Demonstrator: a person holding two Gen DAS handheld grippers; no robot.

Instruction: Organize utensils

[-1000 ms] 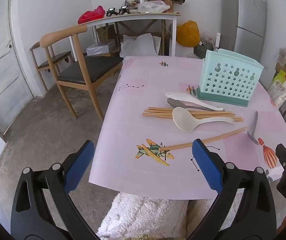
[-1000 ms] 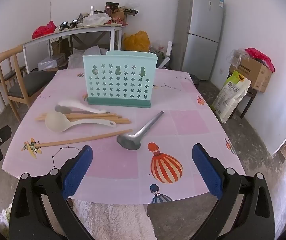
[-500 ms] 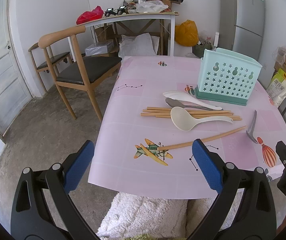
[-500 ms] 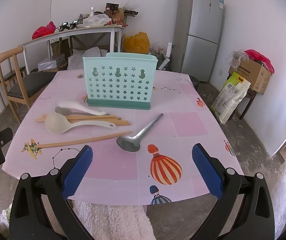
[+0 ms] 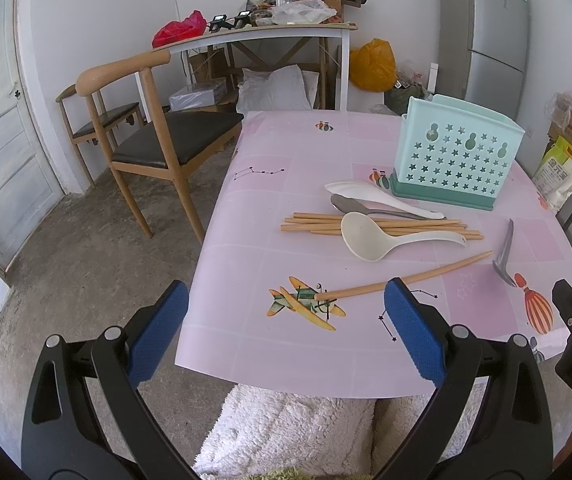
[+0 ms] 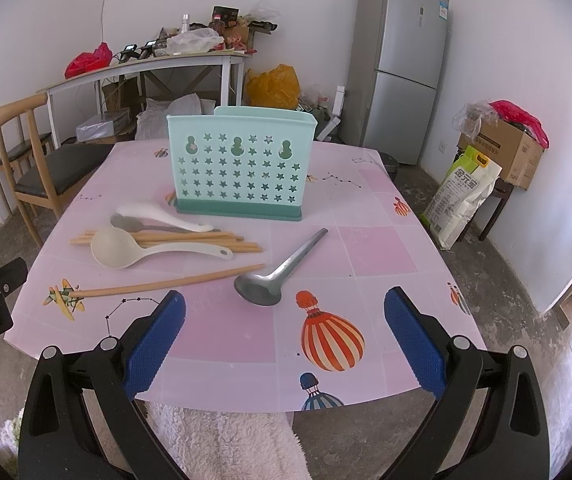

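Observation:
A mint-green star-holed utensil holder (image 6: 240, 166) stands at the middle back of the pink table (image 6: 369, 256); it also shows in the left wrist view (image 5: 455, 160). In front of it lie a white spoon (image 6: 158, 214), a grey spoon (image 6: 130, 222), a bundle of wooden chopsticks (image 6: 190, 240), a cream ladle (image 6: 126, 248), a single wooden stick (image 6: 174, 282) and a metal ladle (image 6: 274, 276). My left gripper (image 5: 286, 330) is open and empty at the table's near left edge. My right gripper (image 6: 286, 330) is open and empty at the near edge, short of the metal ladle.
A wooden chair (image 5: 154, 136) stands left of the table. A cluttered side table (image 6: 154, 60) and a fridge (image 6: 399, 68) stand at the back. A rice bag (image 6: 461, 196) and a cardboard box (image 6: 505, 152) are to the right. A white fluffy cushion (image 6: 222, 440) lies below the near edge.
Both grippers have drifted slightly back and up from the table; the view shows a little more of it. Nothing on the table has moved.

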